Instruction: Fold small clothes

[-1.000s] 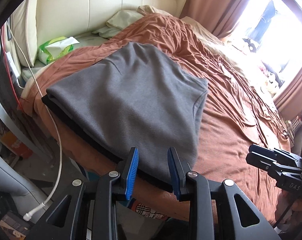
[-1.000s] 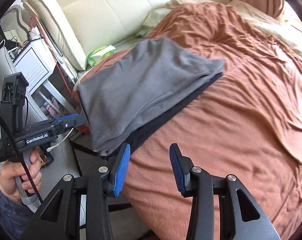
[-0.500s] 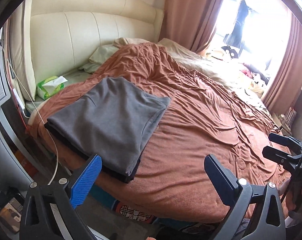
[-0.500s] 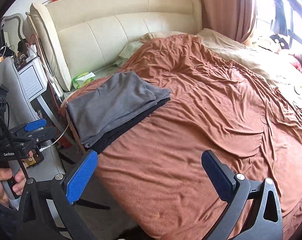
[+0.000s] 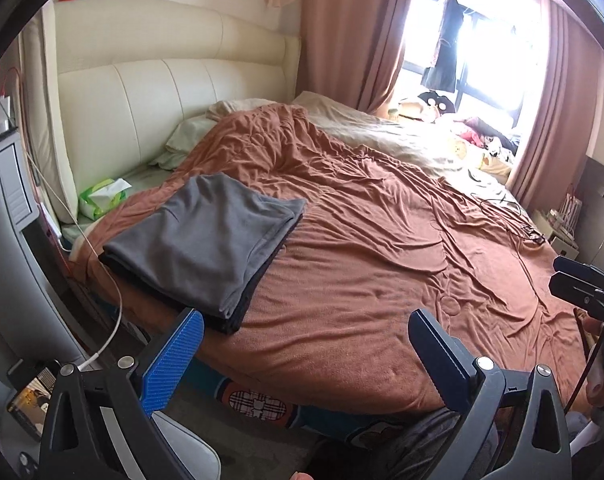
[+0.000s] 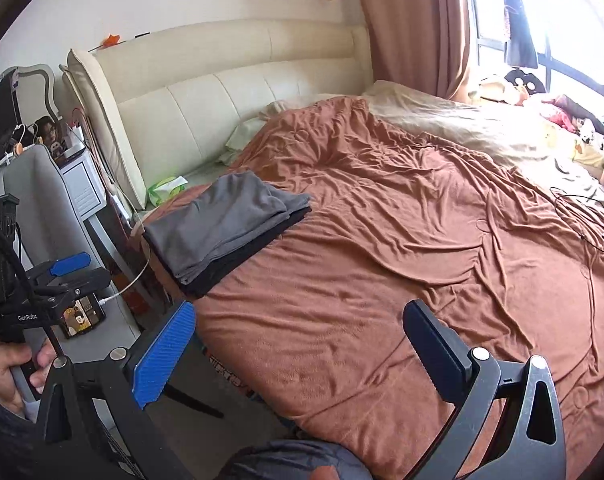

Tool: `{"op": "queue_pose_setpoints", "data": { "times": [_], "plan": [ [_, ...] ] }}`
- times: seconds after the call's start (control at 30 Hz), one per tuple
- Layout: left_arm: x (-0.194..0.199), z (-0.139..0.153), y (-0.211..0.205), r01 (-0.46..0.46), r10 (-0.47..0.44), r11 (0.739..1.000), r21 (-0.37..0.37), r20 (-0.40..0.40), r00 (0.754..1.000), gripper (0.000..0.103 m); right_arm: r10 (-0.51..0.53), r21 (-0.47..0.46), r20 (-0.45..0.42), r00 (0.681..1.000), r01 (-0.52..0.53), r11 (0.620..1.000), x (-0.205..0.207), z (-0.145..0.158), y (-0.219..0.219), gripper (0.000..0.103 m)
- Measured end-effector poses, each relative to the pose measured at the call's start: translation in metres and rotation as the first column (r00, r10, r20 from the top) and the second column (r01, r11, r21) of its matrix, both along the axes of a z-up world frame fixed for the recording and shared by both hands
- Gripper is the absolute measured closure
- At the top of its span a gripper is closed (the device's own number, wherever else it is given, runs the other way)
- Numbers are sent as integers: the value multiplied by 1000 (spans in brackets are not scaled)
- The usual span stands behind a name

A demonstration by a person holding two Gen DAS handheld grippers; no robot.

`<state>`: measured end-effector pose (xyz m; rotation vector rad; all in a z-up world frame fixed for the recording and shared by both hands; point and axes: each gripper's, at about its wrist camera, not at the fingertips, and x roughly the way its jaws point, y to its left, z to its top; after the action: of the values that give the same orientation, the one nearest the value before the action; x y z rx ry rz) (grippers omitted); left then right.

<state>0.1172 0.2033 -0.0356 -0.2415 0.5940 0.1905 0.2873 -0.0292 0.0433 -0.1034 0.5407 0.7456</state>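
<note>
A folded grey garment lies on top of a folded black one at the near left corner of the bed; the stack also shows in the right wrist view. My left gripper is open wide and empty, held back from the bed edge, right of the stack. My right gripper is open wide and empty, above the bed's near edge. The left gripper also shows in the right wrist view, and the right gripper in the left wrist view.
A rust-brown blanket covers the bed, with a cream headboard behind. A green tissue pack lies by the pillows. A white cable hangs at the left. A phone sits on a grey chair. Curtains and a window are at the right.
Both grippers have opened wide and pulled back and up from the folded stack. The stack now looks smaller and farther away, left lying on the bed.
</note>
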Motion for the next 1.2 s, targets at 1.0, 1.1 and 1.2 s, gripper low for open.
{"op": "queue_pose_setpoints", "data": {
  "times": [1.0, 1.1, 1.2],
  "plan": [
    [-117, 21, -147, 122, -139, 987, 108, 166, 976, 0, -296, 125, 117, 948, 282, 951, -200, -43, -172, 0],
    [-122, 15, -154, 129, -148, 984, 122, 163, 975, 0, -317, 124, 124, 940, 302, 945, -210, -52, -180, 0],
    [-128, 7, -159, 129, -146, 985, 110, 164, 976, 0, -314, 131, 120, 942, 298, 945, -222, -61, -187, 0]
  ]
}}
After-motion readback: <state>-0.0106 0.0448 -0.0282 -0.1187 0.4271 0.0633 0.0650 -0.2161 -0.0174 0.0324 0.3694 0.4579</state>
